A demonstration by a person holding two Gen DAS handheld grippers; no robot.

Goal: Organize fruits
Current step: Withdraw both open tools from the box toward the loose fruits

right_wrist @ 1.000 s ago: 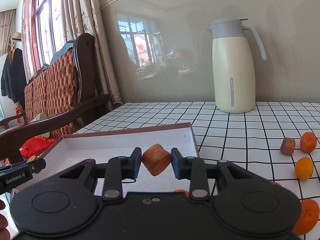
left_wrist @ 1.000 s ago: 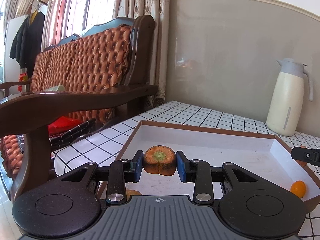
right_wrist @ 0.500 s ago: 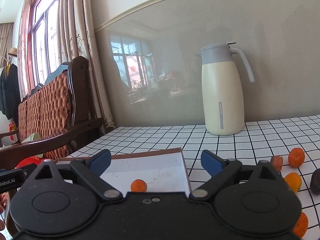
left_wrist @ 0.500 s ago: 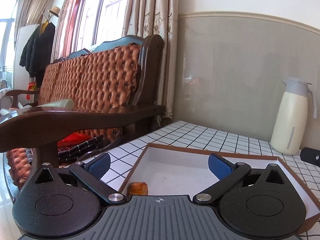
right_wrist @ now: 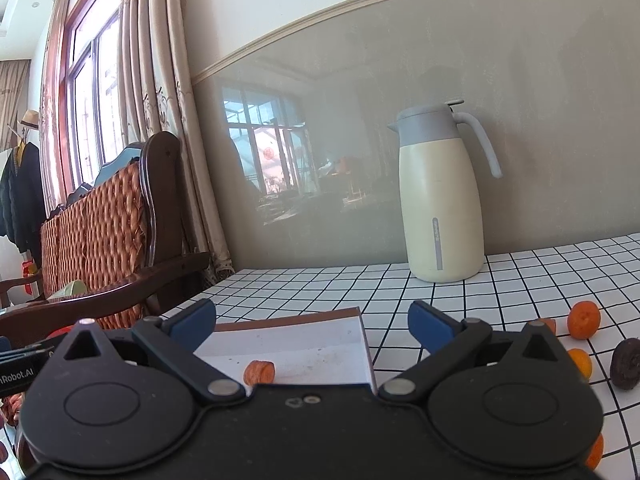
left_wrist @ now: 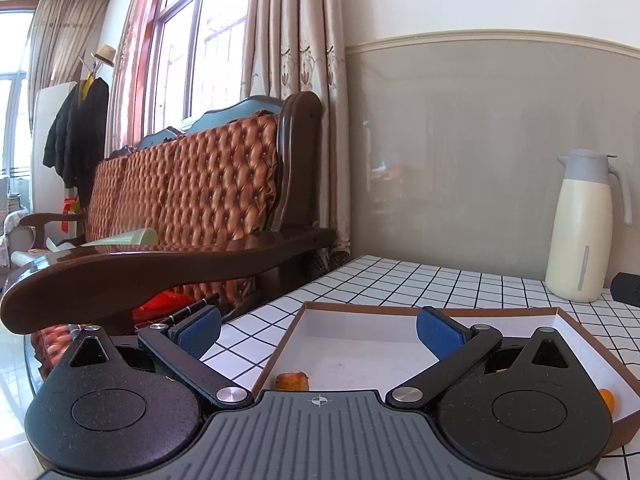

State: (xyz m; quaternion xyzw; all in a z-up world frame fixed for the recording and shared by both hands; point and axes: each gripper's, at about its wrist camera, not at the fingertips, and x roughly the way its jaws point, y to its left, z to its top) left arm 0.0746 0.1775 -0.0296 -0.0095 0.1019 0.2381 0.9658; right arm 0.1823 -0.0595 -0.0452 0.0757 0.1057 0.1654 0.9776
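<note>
A shallow cardboard box (left_wrist: pixel 420 310) with a white inside lies on the checked table. My left gripper (left_wrist: pixel 318 330) is open and empty above its near left part. A brown-orange fruit piece (left_wrist: pixel 292 381) lies in the box just below it, and a small orange fruit (left_wrist: pixel 607 399) sits at the box's right edge. My right gripper (right_wrist: pixel 312 326) is open and empty above the box (right_wrist: pixel 296 322). An orange fruit piece (right_wrist: pixel 260 373) lies in the box under it. Several orange fruits (right_wrist: pixel 584 319) and a dark one (right_wrist: pixel 626 364) lie on the table to the right.
A cream thermos jug (right_wrist: pixel 440 204) stands at the back by the grey wall, also in the left wrist view (left_wrist: pixel 582 226). A wooden sofa with a dark armrest (left_wrist: pixel 160 276) borders the table's left side. The other gripper's tip (right_wrist: pixel 18 368) shows at far left.
Both grippers have opened and let go of their fruit pieces, which now lie in the box. Both grippers have risen and drawn back from the box.
</note>
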